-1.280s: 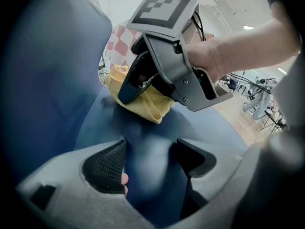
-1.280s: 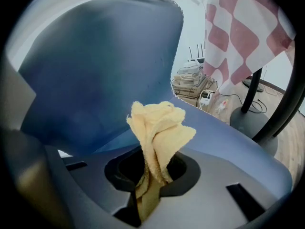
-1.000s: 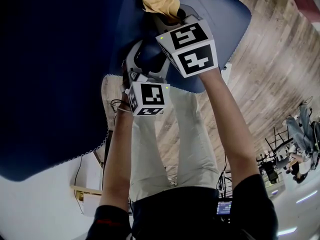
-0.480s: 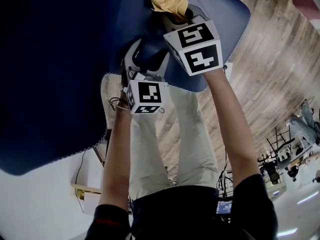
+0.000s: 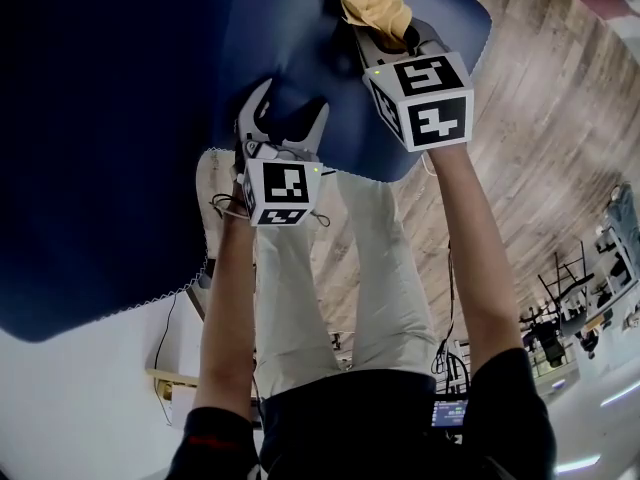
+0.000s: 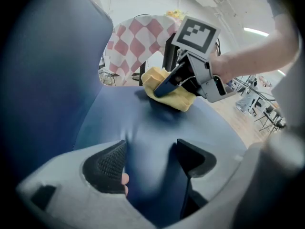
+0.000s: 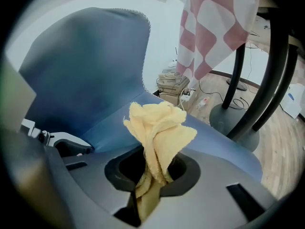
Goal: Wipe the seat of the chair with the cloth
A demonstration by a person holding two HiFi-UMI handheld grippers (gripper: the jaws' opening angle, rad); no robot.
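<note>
The blue chair seat (image 5: 300,38) fills the top of the head view. My right gripper (image 5: 388,36) is shut on a bunched yellow cloth (image 5: 375,6) and holds it against the far part of the seat. In the right gripper view the cloth (image 7: 159,132) stands up from between the jaws over the seat (image 7: 102,116). My left gripper (image 5: 290,103) is open at the seat's near edge, its jaws spread on either side of the blue surface (image 6: 147,128). The left gripper view shows the cloth (image 6: 177,95) and the right gripper (image 6: 164,86) further along the seat.
The chair's blue backrest (image 7: 81,56) rises to the left. Beyond the seat stands a table with a red-and-white checked cloth (image 7: 214,27) on a black pedestal (image 7: 248,89). Cables (image 7: 190,97) lie on the wooden floor (image 5: 560,148). The person's legs (image 5: 380,268) are just in front of the seat.
My right gripper has carried the cloth to the right and further across the seat. The left gripper has shifted slightly left and stays open at the near edge.
</note>
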